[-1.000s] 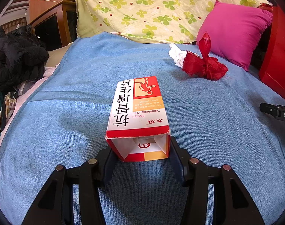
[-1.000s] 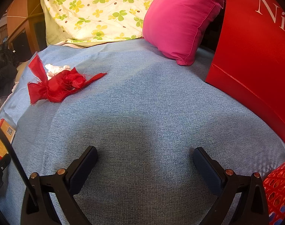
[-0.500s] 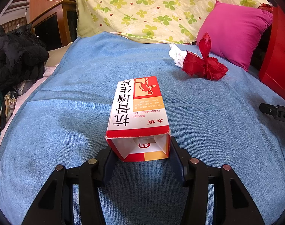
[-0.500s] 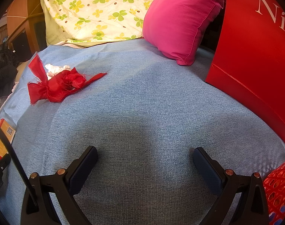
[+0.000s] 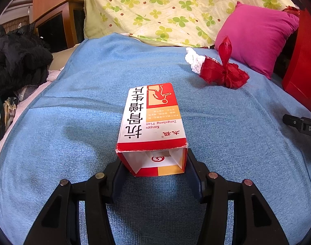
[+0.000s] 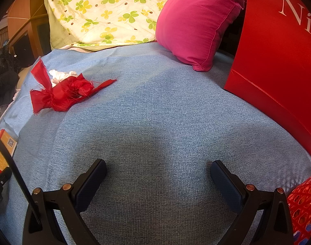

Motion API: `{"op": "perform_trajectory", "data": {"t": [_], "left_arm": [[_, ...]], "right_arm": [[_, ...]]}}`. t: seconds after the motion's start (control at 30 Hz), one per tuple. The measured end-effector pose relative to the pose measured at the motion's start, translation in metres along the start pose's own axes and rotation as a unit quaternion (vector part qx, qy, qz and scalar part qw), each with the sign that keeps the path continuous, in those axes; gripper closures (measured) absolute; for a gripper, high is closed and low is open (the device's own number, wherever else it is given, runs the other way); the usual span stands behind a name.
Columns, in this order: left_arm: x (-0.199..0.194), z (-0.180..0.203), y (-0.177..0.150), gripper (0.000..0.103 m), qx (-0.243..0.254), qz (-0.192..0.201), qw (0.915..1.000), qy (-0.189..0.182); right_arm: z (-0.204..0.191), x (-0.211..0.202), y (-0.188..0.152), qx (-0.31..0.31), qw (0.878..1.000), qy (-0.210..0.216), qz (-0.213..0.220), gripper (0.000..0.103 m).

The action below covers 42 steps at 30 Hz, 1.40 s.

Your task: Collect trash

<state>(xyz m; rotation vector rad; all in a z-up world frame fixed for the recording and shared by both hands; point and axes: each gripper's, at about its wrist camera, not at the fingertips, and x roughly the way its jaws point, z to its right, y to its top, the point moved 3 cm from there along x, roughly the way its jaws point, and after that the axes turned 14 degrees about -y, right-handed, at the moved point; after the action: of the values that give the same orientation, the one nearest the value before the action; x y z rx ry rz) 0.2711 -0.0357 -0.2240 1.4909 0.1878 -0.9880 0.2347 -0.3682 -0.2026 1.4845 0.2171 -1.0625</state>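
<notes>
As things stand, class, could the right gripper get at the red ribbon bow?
Probably yes: the right gripper is open and empty, and only bare blue blanket lies between it and the red ribbon bow.

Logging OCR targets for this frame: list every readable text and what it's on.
"抗骨增生片": medicine box, upside down to the camera.
"Kanggu Zengsheng Pian": same box.
"DAS": black device, cut off at frame edge.
"Ni": red paper bag, cut off.
Box's fine print and QR code: too small to read.
</notes>
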Motion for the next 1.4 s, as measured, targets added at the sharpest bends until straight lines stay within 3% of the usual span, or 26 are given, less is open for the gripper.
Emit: {"op": "perform_trajectory", "data": {"t": [0.93, 1.4], "left_arm": [[0.0027, 0.0005, 0.0029, 0.039, -0.006, -0.002, 0.9999, 0.014], [0.0024, -0.0016, 0.0023, 0.038, -0.017, 0.001, 0.9998, -0.003]], "right_arm": [[-0.0004, 0.0006, -0.0003, 0.0, 1.0, 0.0, 0.0, 0.0], [-0.0004, 0.0005, -0.0002, 0.0, 1.0, -0.001, 0.0, 0.0]]}}
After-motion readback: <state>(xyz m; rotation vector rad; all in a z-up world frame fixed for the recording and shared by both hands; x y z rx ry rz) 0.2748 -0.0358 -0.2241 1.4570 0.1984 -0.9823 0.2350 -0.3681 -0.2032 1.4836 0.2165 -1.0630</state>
